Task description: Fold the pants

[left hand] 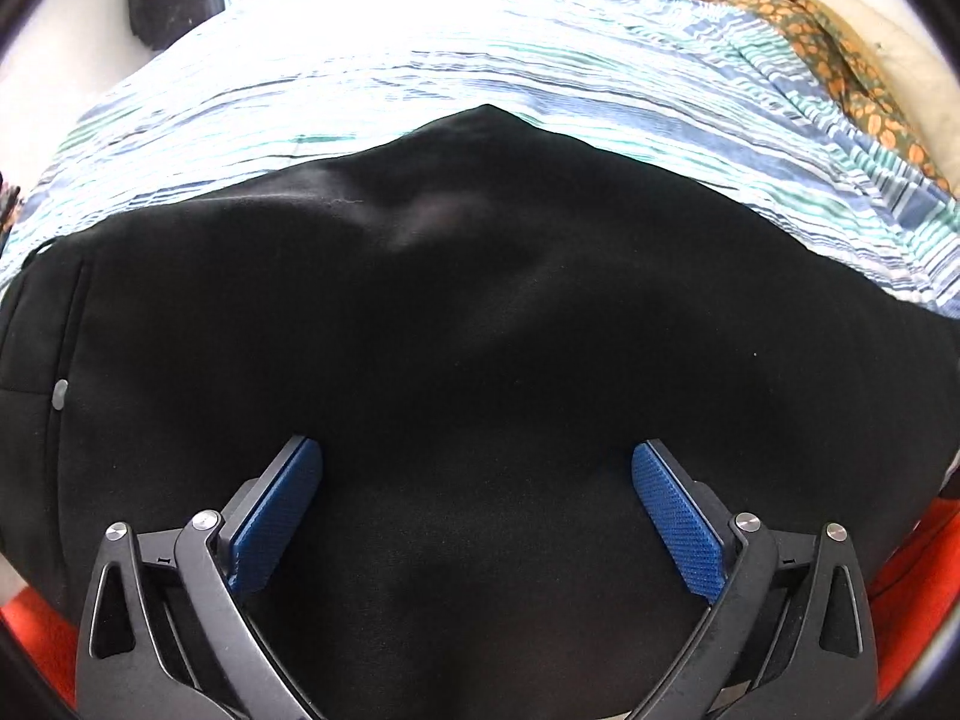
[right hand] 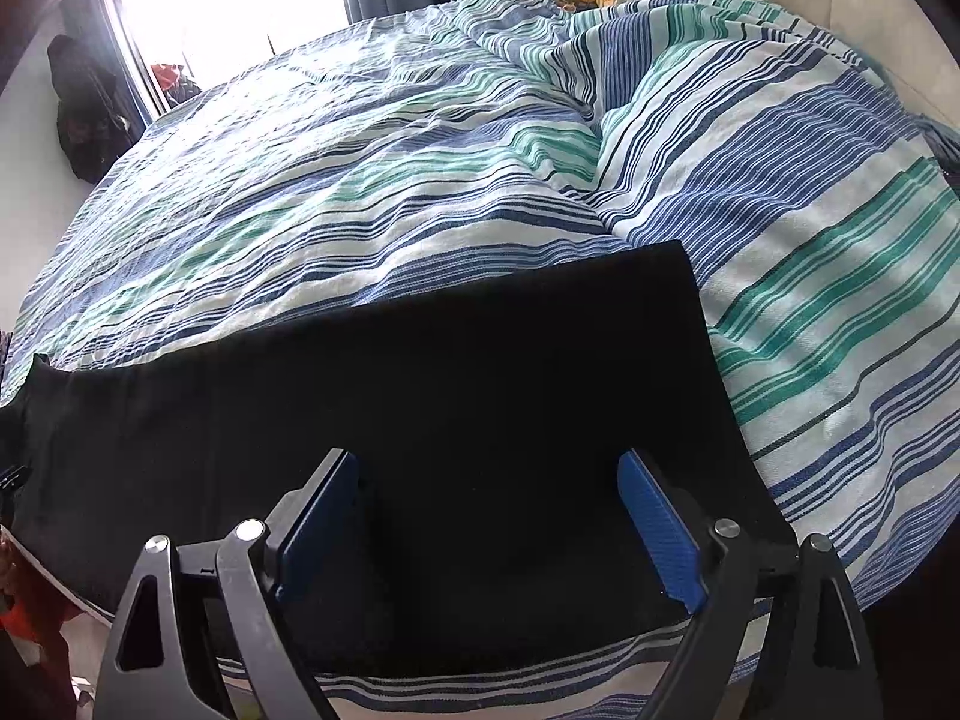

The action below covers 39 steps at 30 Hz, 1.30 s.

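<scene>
Lying across a striped bedspread (left hand: 540,54), the black pants (left hand: 480,312) fill most of the left wrist view, their upper part close to the camera with a grey button (left hand: 60,394) at the left edge by the waistband seam. The far edge of the cloth rises to a point near the middle of the bed. The left gripper (left hand: 477,468) hangs over the dark cloth with its jaws spread wide, the blue pads (left hand: 675,525) well apart and nothing between them; whether the fingertips touch the cloth cannot be told. An orange floral fabric (left hand: 840,54) lies bunched at the far right of the bed, and a red-orange surface (left hand: 918,576) shows below the pants at the lower corners.

In the right wrist view the pants (right hand: 450,384) show as a flat dark band running from the left edge to a square-cut end (right hand: 690,300) on the right, resting on the blue, green and white bedspread (right hand: 810,240). The right gripper (right hand: 486,480) is likewise opened wide above this leg end, empty, its blue pads (right hand: 657,531) apart. A bright window (right hand: 228,6) stands beyond the bed at upper left.
</scene>
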### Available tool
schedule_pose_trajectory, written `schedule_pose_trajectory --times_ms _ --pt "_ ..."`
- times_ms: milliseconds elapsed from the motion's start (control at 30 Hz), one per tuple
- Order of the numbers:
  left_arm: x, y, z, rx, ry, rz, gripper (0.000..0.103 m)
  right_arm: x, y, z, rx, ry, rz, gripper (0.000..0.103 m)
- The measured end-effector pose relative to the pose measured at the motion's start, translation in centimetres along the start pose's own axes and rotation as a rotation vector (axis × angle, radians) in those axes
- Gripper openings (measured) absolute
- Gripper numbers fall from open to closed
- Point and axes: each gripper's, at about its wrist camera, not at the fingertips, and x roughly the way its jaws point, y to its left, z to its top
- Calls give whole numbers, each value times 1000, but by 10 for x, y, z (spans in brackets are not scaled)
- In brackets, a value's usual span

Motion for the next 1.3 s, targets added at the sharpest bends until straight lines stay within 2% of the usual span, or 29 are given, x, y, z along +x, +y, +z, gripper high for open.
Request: schedule_pose_trajectory --times_ms 167,200,233,333,400,467,533,633,733,867,1100,1200,1300 --pt "-2 7 -1 -16 5 -2 102 -73 4 -13 38 -272 -205 89" --pt "-3 6 -1 -22 7 -3 102 -86 8 -20 42 -303 -228 95" --pt "-2 6 2 -29 12 -3 102 -96 12 -26 41 -319 -245 100" --pt "-10 5 6 -60 31 3 101 -119 30 -47 16 -343 -282 101" --pt "-23 2 6 -77 15 -24 101 -128 44 -63 -3 -363 -337 101" --pt "-40 -9 8 -55 -25 -34 101 -133 61 -74 -62 -379 -429 103" --pt "-52 -24 11 -7 -53 -38 101 -133 76 -80 -148 -403 -483 103" --pt "-64 -47 16 52 -74 -59 101 -122 100 -81 -291 -409 -499 103" --pt "-71 -73 18 110 -79 -95 101 -118 115 -85 -383 -424 -464 103" --pt "-72 -119 27 234 -73 -145 101 -125 108 -89 -342 -452 -443 103" --pt "-49 -216 52 380 -12 -237 101 -124 86 -80 -240 -422 -430 103" --pt "-31 -264 56 489 -24 -182 101 -121 90 -80 -256 -410 -434 103" --pt "-6 -299 66 530 -7 -142 101 -117 97 -81 -292 -404 -445 103"
